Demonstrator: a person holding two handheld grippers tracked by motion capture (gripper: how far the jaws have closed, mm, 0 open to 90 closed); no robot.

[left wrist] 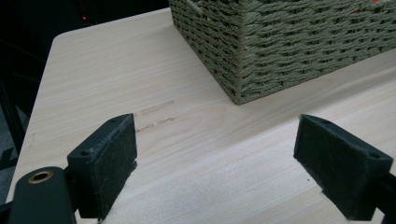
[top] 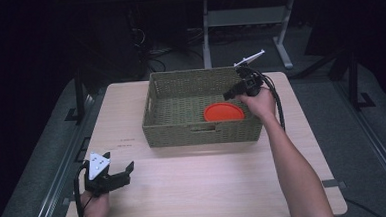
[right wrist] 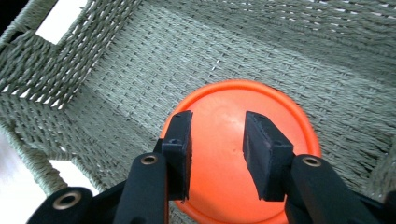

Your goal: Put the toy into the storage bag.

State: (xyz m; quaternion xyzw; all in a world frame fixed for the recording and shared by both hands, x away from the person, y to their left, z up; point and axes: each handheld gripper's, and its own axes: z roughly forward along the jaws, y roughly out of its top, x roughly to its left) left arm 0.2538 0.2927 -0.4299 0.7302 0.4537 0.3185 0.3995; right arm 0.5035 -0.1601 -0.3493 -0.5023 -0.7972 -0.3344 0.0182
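Observation:
An orange round plate [top: 223, 112] lies flat on the floor of a woven green basket [top: 202, 133], at its right end. My right gripper [top: 229, 94] hangs over the basket's right rim, pointing down and into it. In the right gripper view its jaws stand apart just above the plate [right wrist: 280, 112], with nothing between the pads [right wrist: 181, 144], so the right gripper [right wrist: 217, 135] is open. My left gripper [top: 127, 173] rests near the table's front left corner. Its jaws are wide open over bare wood in the left gripper view, where the left gripper [left wrist: 217, 154] faces the basket's near corner [left wrist: 289, 46].
The basket stands at the back middle of the light wooden table [top: 210, 182], with handle cut-outs in its walls [right wrist: 51, 60]. Beyond the table, a white desk frame [top: 246, 20] stands on a dark floor. Faint marks [left wrist: 156, 114] show on the wood ahead of the left gripper.

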